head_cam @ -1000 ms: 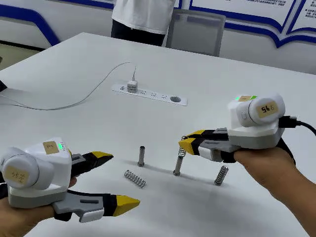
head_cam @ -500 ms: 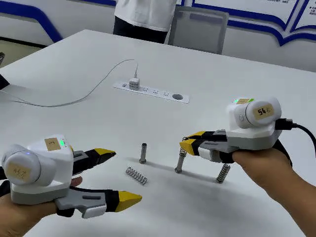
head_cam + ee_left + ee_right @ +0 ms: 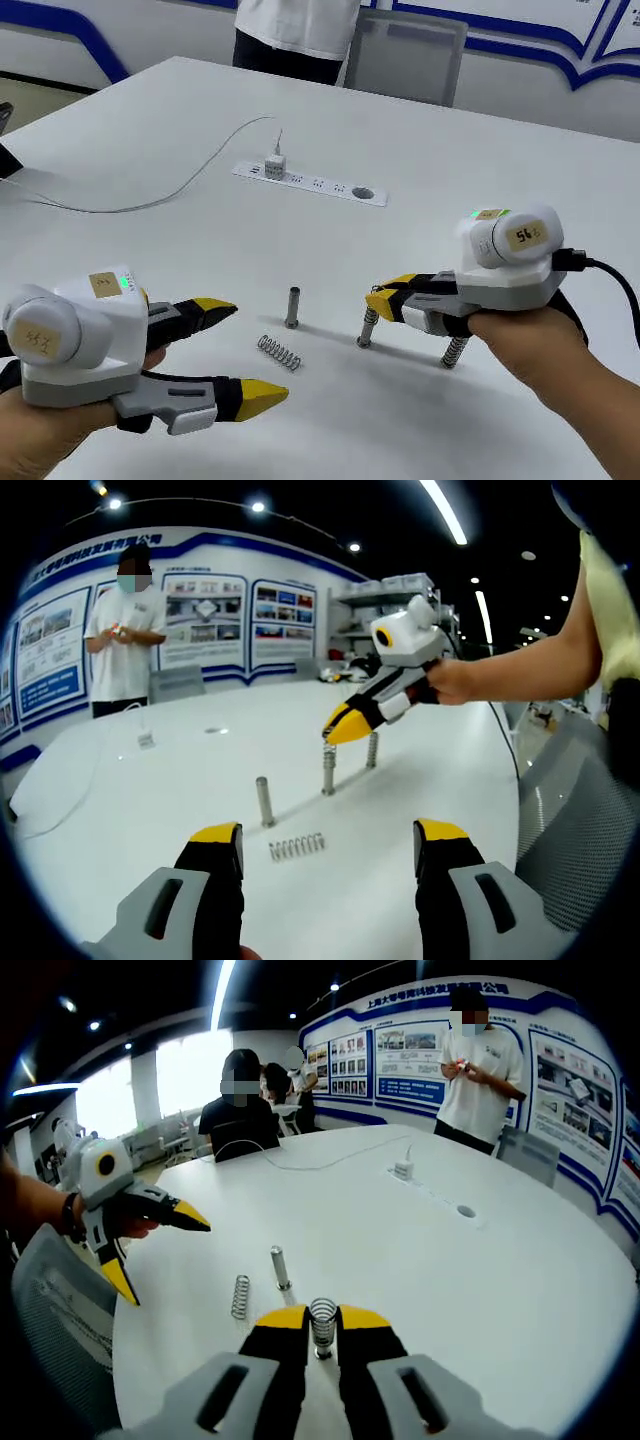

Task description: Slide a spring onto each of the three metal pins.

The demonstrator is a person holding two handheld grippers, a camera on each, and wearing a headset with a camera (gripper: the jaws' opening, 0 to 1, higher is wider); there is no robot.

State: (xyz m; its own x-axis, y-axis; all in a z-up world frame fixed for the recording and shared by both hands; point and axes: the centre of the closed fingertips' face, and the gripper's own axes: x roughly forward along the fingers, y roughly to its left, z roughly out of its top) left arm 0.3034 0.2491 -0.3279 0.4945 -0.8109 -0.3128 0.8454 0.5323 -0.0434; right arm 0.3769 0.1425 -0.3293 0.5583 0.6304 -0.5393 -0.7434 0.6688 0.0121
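Right gripper (image 3: 382,300): jaws are closing narrowly on the middle spring (image 3: 322,1320), which is sitting over the middle pin (image 3: 366,335).
Left gripper (image 3: 243,352): jaws are gaping wide, holding nothing, hovering near the table's (image 3: 150,150) near edge.
Loose spring (image 3: 278,352): is lying flat just beside the bare pin (image 3: 293,306).
Third spring (image 3: 455,350): is standing tilted beneath the right-side hand.

Table (image 3: 450,150): smooth, matt white. Bare pin (image 3: 293,306): satin grey metal; loose spring (image 3: 278,352) beside it: bright metal wire.
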